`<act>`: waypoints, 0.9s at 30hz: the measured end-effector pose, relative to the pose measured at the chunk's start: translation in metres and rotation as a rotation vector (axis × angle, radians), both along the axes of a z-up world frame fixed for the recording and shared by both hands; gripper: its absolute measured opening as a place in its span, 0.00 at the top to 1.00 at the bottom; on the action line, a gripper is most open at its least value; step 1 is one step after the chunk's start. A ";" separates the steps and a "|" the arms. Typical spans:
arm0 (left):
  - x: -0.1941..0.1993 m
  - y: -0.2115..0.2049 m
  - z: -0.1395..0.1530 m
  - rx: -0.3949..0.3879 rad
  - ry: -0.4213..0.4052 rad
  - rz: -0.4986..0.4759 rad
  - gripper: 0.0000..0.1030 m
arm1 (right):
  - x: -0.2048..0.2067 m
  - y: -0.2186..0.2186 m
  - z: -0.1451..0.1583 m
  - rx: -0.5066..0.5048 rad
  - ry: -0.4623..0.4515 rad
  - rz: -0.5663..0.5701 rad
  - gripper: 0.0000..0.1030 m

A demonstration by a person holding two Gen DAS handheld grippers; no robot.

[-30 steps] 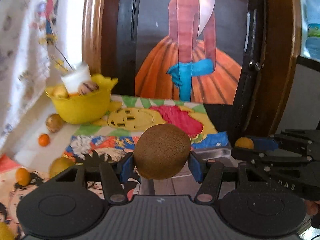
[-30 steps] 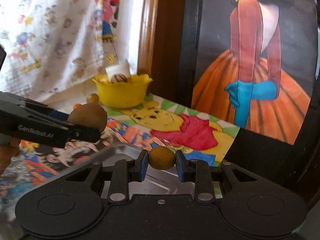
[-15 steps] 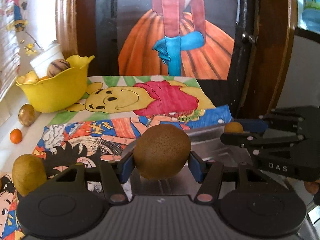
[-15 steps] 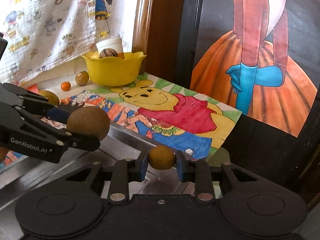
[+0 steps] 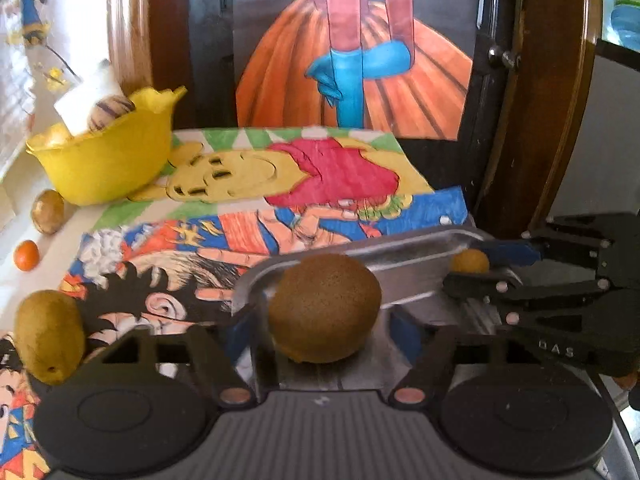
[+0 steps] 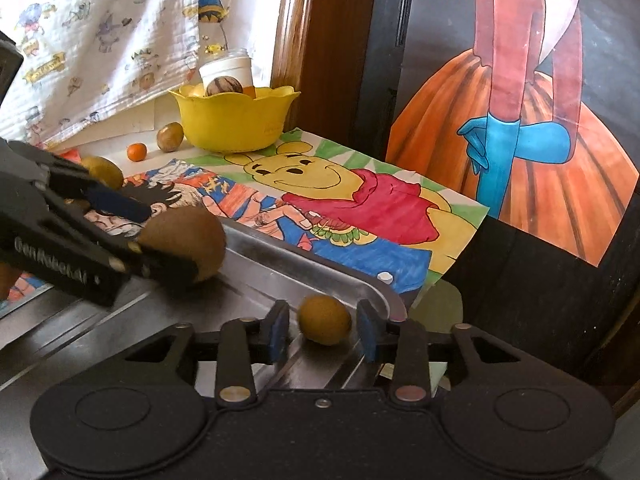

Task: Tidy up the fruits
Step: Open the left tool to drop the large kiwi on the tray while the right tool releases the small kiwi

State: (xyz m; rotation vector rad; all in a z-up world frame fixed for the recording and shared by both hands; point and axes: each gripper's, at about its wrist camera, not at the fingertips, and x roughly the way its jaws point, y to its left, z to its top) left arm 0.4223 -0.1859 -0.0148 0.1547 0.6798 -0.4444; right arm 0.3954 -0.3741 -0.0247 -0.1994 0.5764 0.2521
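Note:
A brown kiwi [image 5: 324,308] rests on the metal tray [image 5: 404,246] between the fingers of my left gripper [image 5: 320,334]. Its jaws are opening, and a gap shows on each side of the kiwi. A small round brown fruit [image 6: 325,319] lies on the tray [image 6: 280,258] between the blue pads [image 6: 277,332] of my right gripper [image 6: 322,331]. These jaws are opening too and do not touch the fruit. The two grippers work side by side over the tray. The right wrist view shows the left gripper [image 6: 160,240] around its kiwi [image 6: 188,240].
A yellow bowl [image 5: 104,160] with fruit and a white cup stands at the back left. Loose on the drawn paper mat are another kiwi [image 5: 48,336], a brownish fruit [image 5: 48,211] and a small orange [image 5: 26,255]. A framed painting [image 6: 520,120] stands right behind.
Both grippers came down over the tray with their fruits. Their jaws have since parted, so the kiwi and the small fruit now sit loose on the tray.

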 end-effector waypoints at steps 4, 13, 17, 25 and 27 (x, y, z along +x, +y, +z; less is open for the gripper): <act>-0.012 0.008 0.013 0.006 -0.033 0.040 0.15 | -0.012 0.001 0.007 0.017 -0.013 -0.002 0.50; -0.071 0.045 0.053 -0.066 -0.080 0.225 0.01 | -0.074 0.004 0.047 0.085 -0.068 -0.025 0.28; -0.115 0.058 0.066 -0.093 -0.097 0.313 0.00 | -0.116 0.011 0.068 0.114 -0.103 -0.025 0.15; -0.216 0.089 0.082 -0.125 -0.139 0.473 0.00 | -0.202 0.032 0.092 0.158 -0.137 -0.006 0.01; -0.242 0.098 0.084 -0.115 -0.138 0.509 0.00 | -0.222 0.039 0.095 0.163 -0.136 -0.008 0.01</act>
